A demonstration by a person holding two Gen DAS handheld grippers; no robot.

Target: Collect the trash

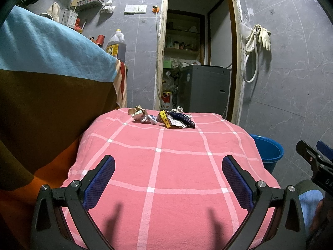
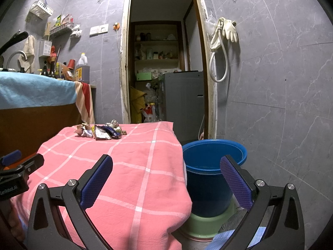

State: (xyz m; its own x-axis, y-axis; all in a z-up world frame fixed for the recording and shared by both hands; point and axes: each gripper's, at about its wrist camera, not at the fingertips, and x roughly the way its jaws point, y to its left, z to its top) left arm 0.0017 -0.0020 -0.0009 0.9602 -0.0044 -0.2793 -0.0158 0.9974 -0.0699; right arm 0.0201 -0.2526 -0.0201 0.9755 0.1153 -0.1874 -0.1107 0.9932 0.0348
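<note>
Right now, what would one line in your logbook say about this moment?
task: collect trash | left gripper: open, empty | right gripper: open, empty | trash pile: untouched, far end of pink cloth | blue bucket: beside table

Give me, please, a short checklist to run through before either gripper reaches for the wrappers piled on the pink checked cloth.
1. Left gripper open and holding nothing: ok.
2. Right gripper open and holding nothing: ok.
3. Pile of crumpled wrappers in view at the far end of the pink checked cloth, with bare cloth between it and the grippers: ok.
4. Blue bucket upright with its mouth uncovered, beside the right edge of the cloth: ok.
5. Room left in the bucket: cannot tell; its bottom is hidden behind the near wall.
6. How many separate pieces are in the pile, and whether any are tangled together: cannot tell from this far.
</note>
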